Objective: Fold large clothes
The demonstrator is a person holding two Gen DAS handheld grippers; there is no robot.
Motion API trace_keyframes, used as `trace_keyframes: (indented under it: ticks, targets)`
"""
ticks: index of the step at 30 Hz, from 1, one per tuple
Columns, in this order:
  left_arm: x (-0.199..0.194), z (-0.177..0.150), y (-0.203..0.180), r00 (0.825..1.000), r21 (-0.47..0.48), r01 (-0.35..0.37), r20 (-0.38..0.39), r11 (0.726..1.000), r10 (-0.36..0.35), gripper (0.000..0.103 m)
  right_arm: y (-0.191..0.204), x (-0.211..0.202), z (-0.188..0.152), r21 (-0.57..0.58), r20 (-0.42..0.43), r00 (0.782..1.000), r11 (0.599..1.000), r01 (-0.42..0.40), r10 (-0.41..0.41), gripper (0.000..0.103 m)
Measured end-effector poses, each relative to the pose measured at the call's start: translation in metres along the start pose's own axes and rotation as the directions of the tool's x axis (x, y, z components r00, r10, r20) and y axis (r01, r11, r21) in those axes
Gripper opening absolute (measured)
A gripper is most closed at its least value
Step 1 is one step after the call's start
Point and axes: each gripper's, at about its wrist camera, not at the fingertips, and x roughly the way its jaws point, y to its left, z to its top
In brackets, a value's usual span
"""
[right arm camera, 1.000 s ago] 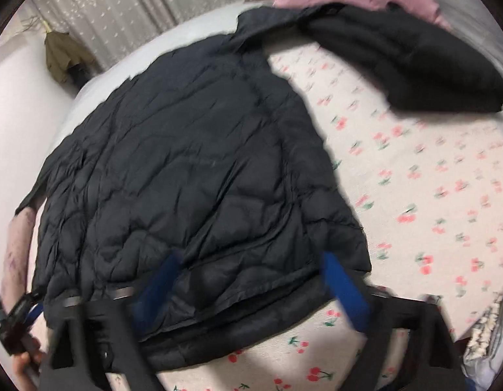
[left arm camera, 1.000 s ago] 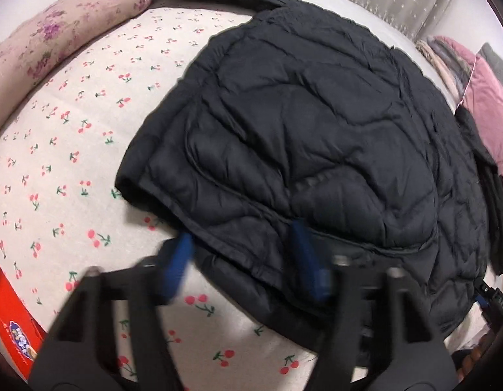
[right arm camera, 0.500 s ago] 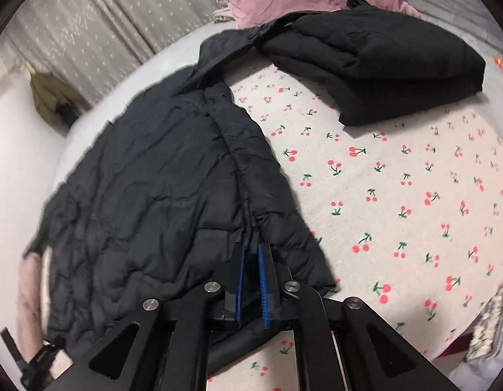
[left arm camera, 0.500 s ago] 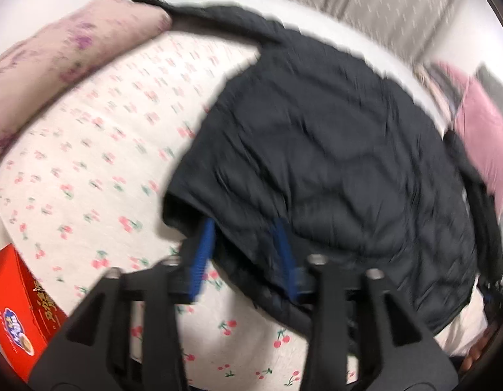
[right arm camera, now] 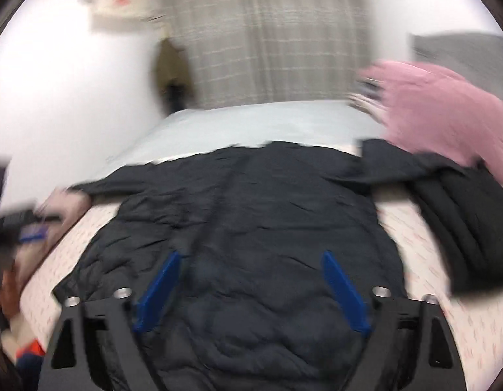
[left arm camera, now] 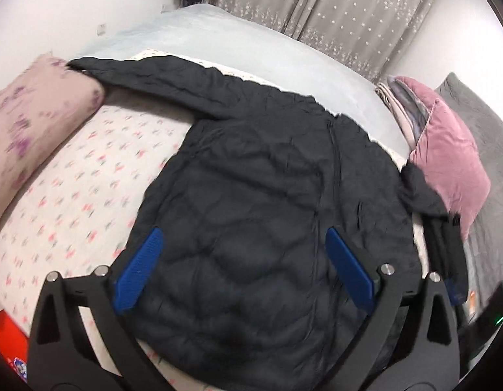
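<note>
Left wrist view: my left gripper (left arm camera: 244, 270) is opening wide over the black jacket (left arm camera: 267, 202), nothing pinched, the coat spread flat on the bed (left arm camera: 88, 176) below for folding. Right wrist view: my right gripper (right arm camera: 251, 293) is likewise opening, empty, with the jacket (right arm camera: 251, 228) underneath.

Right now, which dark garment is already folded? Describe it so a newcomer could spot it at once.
Start at the cherry-print bedspread. A black quilted jacket lies spread flat across its middle, sleeves out. The folded dark garment is the compact bundle at the right, just below the pink cushion; it alone is stacked thick rather than spread.
</note>
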Motion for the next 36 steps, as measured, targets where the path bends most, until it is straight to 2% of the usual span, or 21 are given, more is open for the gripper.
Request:
trace_keyframes:
  ticks: [2, 4, 5, 7, 8, 10, 12, 14, 17, 18, 21, 22, 24, 25, 27, 29, 30, 32, 35, 36]
  targets:
    - [0.018, 0.011, 0.007, 1.0, -0.049, -0.024, 0.011, 0.999, 0.025, 0.1, 0.006, 0.036, 0.009, -0.002, -0.105, 0.994, 0.999, -0.036, 0.035, 0.103]
    - [0.046, 0.008, 0.018, 1.0, -0.072, -0.008, -0.015, 0.997, 0.007, 0.1, 0.014, 0.071, 0.021, 0.014, -0.156, 0.983, 0.995, -0.096, 0.098, 0.103]
    - [0.065, 0.004, 0.028, 0.998, -0.068, 0.0, -0.06, 0.998, -0.004, 0.1, 0.019, 0.09, 0.024, 0.023, -0.184, 0.972, 0.989, -0.143, 0.145, 0.103]
    - [0.095, 0.001, 0.046, 0.984, -0.093, -0.046, -0.178, 0.995, 0.029, 0.099, 0.024, 0.12, 0.034, 0.017, -0.238, 0.955, 0.984, -0.178, 0.177, 0.103]
    - [0.1, 0.001, 0.058, 0.982, -0.137, -0.056, -0.189, 0.989, 0.029, 0.099, 0.03, 0.142, 0.043, -0.004, -0.263, 0.947, 0.982, -0.191, 0.183, 0.103]
    - [0.096, 0.004, 0.075, 0.987, -0.221, -0.025, -0.158, 0.975, -0.011, 0.099, 0.042, 0.166, 0.059, -0.012, -0.274, 0.939, 0.976, -0.219, 0.208, 0.103]
    - [0.087, 0.011, 0.089, 0.992, -0.271, 0.022, -0.117, 0.962, -0.056, 0.099, 0.044, 0.198, 0.08, 0.034, -0.289, 0.922, 0.965, -0.259, 0.258, 0.103]
    - [0.08, 0.016, 0.098, 0.996, -0.29, 0.021, -0.082, 0.957, -0.047, 0.099, 0.046, 0.229, 0.097, 0.082, -0.3, 0.902, 0.95, -0.301, 0.311, 0.102]
    - [0.073, 0.019, 0.106, 0.999, -0.293, -0.024, -0.046, 0.956, 0.011, 0.099, 0.054, 0.271, 0.113, 0.128, -0.315, 0.88, 0.935, -0.331, 0.355, 0.102]
    - [0.074, 0.021, 0.109, 0.999, -0.293, -0.031, -0.046, 0.956, 0.019, 0.099, 0.054, 0.273, 0.113, 0.143, -0.322, 0.866, 0.924, -0.354, 0.382, 0.099]
    - [0.073, 0.023, 0.114, 0.999, -0.293, -0.008, -0.036, 0.956, -0.003, 0.099, 0.071, 0.281, 0.107, 0.133, -0.373, 0.803, 0.883, -0.45, 0.465, 0.083]
    - [0.072, 0.023, 0.115, 1.0, -0.297, -0.006, -0.028, 0.955, -0.002, 0.099, 0.08, 0.274, 0.104, 0.09, -0.381, 0.788, 0.868, -0.489, 0.484, 0.081]
    - [0.068, 0.024, 0.117, 1.0, -0.309, 0.003, -0.003, 0.951, -0.004, 0.099, 0.093, 0.246, 0.096, -0.02, -0.382, 0.779, 0.838, -0.546, 0.498, 0.081]
    - [0.066, 0.024, 0.117, 1.0, -0.312, 0.012, 0.008, 0.95, -0.01, 0.099, 0.098, 0.233, 0.09, -0.057, -0.388, 0.763, 0.813, -0.58, 0.517, 0.081]
    - [0.066, 0.027, 0.114, 1.0, -0.312, 0.024, 0.016, 0.95, -0.02, 0.099, 0.106, 0.215, 0.079, -0.092, -0.416, 0.728, 0.772, -0.629, 0.545, 0.081]
    - [0.066, 0.026, 0.111, 0.999, -0.307, 0.033, 0.024, 0.951, -0.027, 0.099, 0.114, 0.2, 0.065, -0.136, -0.451, 0.711, 0.746, -0.652, 0.539, 0.081]
    - [0.066, 0.026, 0.108, 0.999, -0.302, 0.034, 0.026, 0.953, -0.028, 0.099, 0.119, 0.191, 0.056, -0.172, -0.473, 0.71, 0.736, -0.655, 0.521, 0.081]
    - [0.065, 0.025, 0.103, 0.999, -0.289, 0.037, 0.032, 0.957, -0.029, 0.099, 0.123, 0.181, 0.039, -0.233, -0.509, 0.725, 0.737, -0.635, 0.463, 0.081]
    - [0.068, 0.024, 0.093, 0.999, -0.257, 0.031, 0.027, 0.966, -0.025, 0.099, 0.115, 0.171, 0.017, -0.281, -0.546, 0.755, 0.77, -0.573, 0.363, 0.081]
    - [0.072, 0.023, 0.087, 1.0, -0.238, 0.028, 0.015, 0.971, -0.025, 0.099, 0.105, 0.164, 0.014, -0.28, -0.542, 0.762, 0.779, -0.561, 0.354, 0.081]
